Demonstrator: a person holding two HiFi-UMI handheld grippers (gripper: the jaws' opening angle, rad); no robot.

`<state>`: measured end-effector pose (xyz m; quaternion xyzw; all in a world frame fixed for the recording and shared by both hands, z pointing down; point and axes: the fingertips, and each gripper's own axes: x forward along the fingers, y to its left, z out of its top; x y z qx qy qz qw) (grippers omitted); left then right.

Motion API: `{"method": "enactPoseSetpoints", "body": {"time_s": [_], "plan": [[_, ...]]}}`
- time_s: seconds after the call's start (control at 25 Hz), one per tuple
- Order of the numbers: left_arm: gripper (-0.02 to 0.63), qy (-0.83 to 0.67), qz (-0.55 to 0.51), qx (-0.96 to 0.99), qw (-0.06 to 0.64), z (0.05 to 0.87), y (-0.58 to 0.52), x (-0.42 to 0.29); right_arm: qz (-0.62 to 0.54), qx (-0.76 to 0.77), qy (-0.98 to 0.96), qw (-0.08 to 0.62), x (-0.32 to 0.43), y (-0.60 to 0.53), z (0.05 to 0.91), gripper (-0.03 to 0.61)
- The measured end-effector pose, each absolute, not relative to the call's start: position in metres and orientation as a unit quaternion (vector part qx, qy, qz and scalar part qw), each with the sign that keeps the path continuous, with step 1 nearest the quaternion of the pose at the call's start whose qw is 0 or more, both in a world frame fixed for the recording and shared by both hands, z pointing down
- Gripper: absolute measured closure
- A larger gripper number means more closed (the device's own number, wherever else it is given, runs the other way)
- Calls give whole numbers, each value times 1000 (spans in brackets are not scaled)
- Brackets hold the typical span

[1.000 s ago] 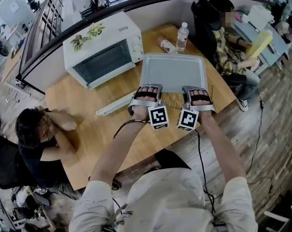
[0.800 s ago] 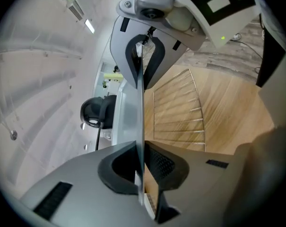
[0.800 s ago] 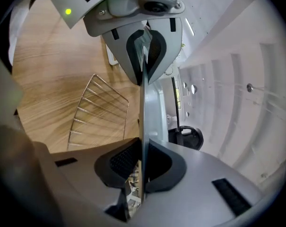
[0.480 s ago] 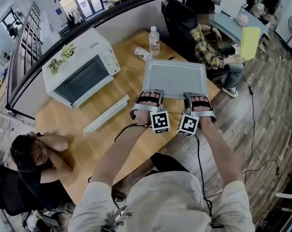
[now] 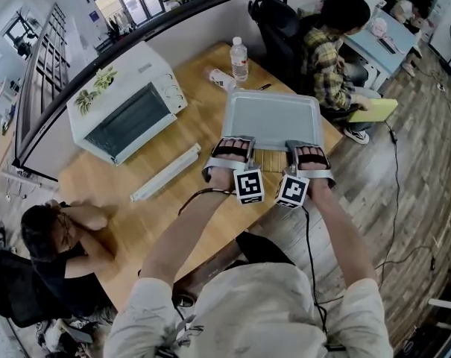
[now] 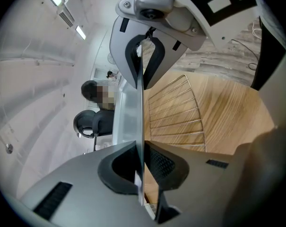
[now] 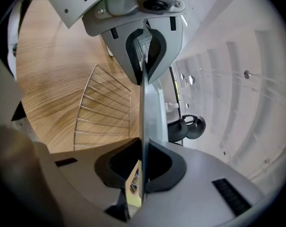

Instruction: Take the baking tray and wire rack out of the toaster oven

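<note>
While both grippers clamp its near edge, the baking tray (image 5: 270,118) sits outside the toaster oven (image 5: 124,103), over the right part of the bench (image 5: 158,215). The left gripper (image 5: 231,144) has its fingers nearly together, pinched on the tray's thin rim. The right gripper (image 5: 307,149) pinches the same rim further right. The wire rack (image 5: 268,159) lies on the bench under that edge, showing between the 2 grippers. The tray seems to rest on it, though contact is hard to judge. The oven stands well apart at the left, door shut.
</note>
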<state>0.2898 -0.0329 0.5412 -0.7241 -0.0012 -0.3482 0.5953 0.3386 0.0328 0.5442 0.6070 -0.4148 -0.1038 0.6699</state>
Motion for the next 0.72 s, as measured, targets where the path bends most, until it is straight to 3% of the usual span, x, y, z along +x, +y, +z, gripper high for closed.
{"method": "enactPoseSetpoints", "body": {"time_s": [0.72], "plan": [[571,-36,-399,-720,567,602,-21,267,-59,583,-463,665,318,44,608,526]]}}
